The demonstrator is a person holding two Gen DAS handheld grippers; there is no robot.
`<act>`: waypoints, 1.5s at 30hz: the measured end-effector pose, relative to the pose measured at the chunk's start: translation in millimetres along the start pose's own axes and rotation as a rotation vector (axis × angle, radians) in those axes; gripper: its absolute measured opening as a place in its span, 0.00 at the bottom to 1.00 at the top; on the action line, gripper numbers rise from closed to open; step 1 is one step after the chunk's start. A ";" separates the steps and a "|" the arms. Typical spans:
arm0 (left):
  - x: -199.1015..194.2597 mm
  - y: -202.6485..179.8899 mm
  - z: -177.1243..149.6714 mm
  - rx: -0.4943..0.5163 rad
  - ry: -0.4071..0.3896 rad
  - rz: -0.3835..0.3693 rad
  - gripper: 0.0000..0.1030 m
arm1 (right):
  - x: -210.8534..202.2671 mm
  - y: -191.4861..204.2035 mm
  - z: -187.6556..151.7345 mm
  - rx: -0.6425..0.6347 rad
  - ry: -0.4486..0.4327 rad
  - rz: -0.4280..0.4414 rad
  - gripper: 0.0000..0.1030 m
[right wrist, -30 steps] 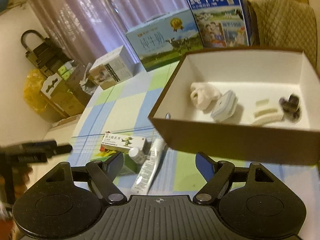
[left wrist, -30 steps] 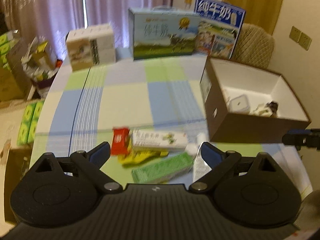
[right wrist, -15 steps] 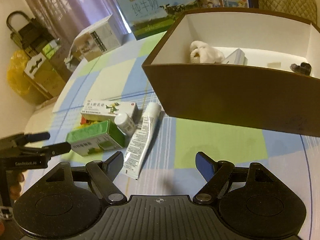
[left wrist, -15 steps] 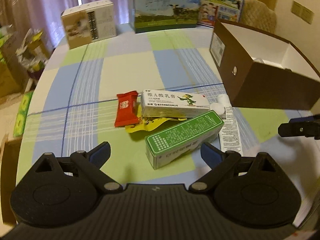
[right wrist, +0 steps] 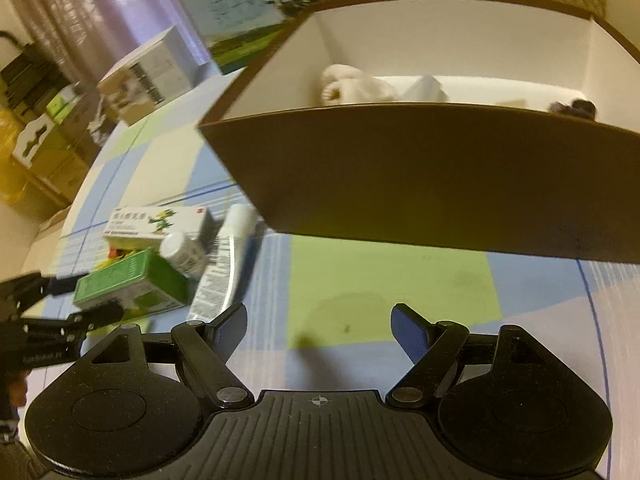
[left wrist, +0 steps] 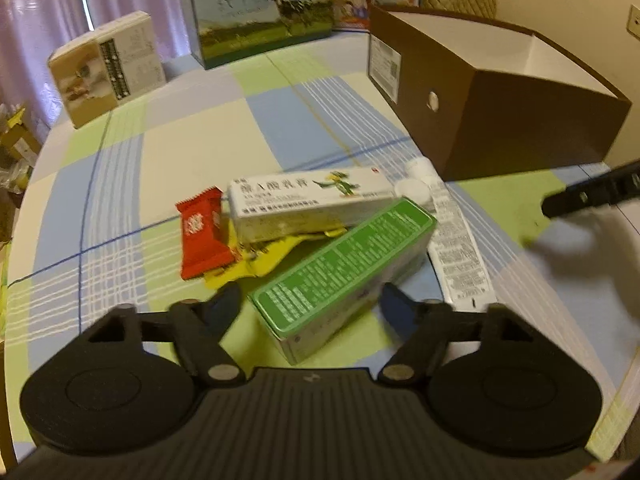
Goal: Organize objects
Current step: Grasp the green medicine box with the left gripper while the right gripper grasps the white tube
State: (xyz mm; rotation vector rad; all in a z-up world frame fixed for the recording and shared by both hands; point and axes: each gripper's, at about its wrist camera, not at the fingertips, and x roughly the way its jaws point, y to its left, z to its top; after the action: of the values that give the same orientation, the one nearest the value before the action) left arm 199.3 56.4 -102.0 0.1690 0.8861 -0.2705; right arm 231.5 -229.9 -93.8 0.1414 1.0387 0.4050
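Left tongs [left wrist: 310,300]: spread wide, nothing gripped; the near end of the green carton [left wrist: 344,268] lies between the fingertips, contact not discernible.

Right tongs [right wrist: 318,326]: spread wide, empty, over a bare green check of the table [right wrist: 380,280].

Green carton: lying flat, diagonal, long axis toward 1 o'clock from the left tongs, in the left wrist view.

White ointment box [left wrist: 312,200]: at 12 o'clock beyond the green carton, touching it.

Red sachet [left wrist: 202,232]: at 11 o'clock, overlapping a yellow wrapper [left wrist: 264,256] that shows beneath the boxes.

White tube [left wrist: 456,252]: at 1 o'clock, just beside the green carton's right side.

Small white bottle [right wrist: 184,254]: between ointment box and tube, resting against the green carton.

Brown box [left wrist: 508,120]: open-topped, white inside, at 2 o'clock on the table; holds several small items, partly hidden by its wall.

Milk cartons [left wrist: 260,8]: far table edge, 12 o'clock.
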 end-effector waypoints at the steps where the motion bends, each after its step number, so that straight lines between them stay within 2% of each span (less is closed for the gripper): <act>1: -0.9 -1.5 -1.0 0.003 0.006 0.003 0.55 | -0.2 -1.1 0.6 0.006 0.001 0.000 0.74; 5: -7.6 -6.2 -5.3 -0.014 0.044 -0.013 0.37 | -1.6 -3.0 0.7 0.007 0.005 -0.002 0.74; 8: -16.6 -13.9 -10.7 -0.025 0.071 -0.059 0.29 | -1.9 -2.2 0.5 -0.002 0.006 -0.005 0.74; 10: -22.1 -20.8 -14.4 -0.016 0.084 -0.082 0.29 | -1.9 -2.2 0.5 0.000 0.006 -0.004 0.74; 13: -26.6 -27.5 -12.1 -0.001 0.071 -0.072 0.31 | -2.6 -1.9 0.0 -0.001 0.006 -0.003 0.74; 14: -27.2 -28.0 -9.0 -0.001 0.061 -0.071 0.39 | -1.8 -1.2 0.2 -0.003 0.006 -0.004 0.74; 16: -25.6 -29.4 -3.3 -0.012 0.050 -0.071 0.47 | -2.1 -1.3 -0.2 -0.004 0.007 -0.007 0.74; 18: -20.1 -32.2 4.6 -0.014 0.053 -0.066 0.47 | -1.6 -1.4 0.3 -0.001 0.008 -0.008 0.74; 21: -6.5 -36.6 15.4 -0.014 0.059 -0.057 0.46 | -0.5 -0.5 0.9 -0.009 0.006 -0.012 0.74; 24: 8.1 -42.3 22.4 -0.013 0.087 -0.051 0.41 | 0.1 -0.3 0.3 -0.017 0.008 -0.009 0.74; 25: 11.4 -44.1 22.7 -0.016 0.095 -0.047 0.31 | 0.3 0.0 0.3 -0.018 0.008 -0.008 0.74; 26: 14.0 -45.0 22.9 -0.024 0.103 -0.038 0.27 | 0.1 1.0 0.1 -0.020 0.005 -0.004 0.74; 28: 12.4 -45.4 21.6 -0.044 0.107 -0.043 0.26 | -1.1 3.5 -0.3 -0.028 -0.004 0.010 0.74; 33: -3.4 -38.6 9.2 -0.070 0.124 0.017 0.25 | 2.9 20.3 -2.6 -0.040 0.009 0.054 0.74; 36: -13.0 -23.4 0.9 -0.117 0.128 0.082 0.25 | 10.1 39.1 -5.3 -0.079 0.040 0.080 0.74; 39: -18.1 -9.5 -4.6 -0.162 0.119 0.118 0.25 | 21.2 61.2 -5.9 -0.116 0.041 0.065 0.74; 42: -17.3 3.2 -8.1 -0.231 0.111 0.114 0.25 | 38.4 77.1 -5.9 -0.123 0.050 0.030 0.74; 45: -16.9 7.2 -12.6 -0.246 0.109 0.110 0.25 | 53.6 87.3 -6.1 -0.124 0.048 -0.011 0.74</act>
State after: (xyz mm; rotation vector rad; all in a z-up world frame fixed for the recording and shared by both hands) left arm 181.9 69.2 -96.4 0.0041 1.0062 -0.0487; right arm 227.3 -129.4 -113.8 0.0145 1.0582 0.4635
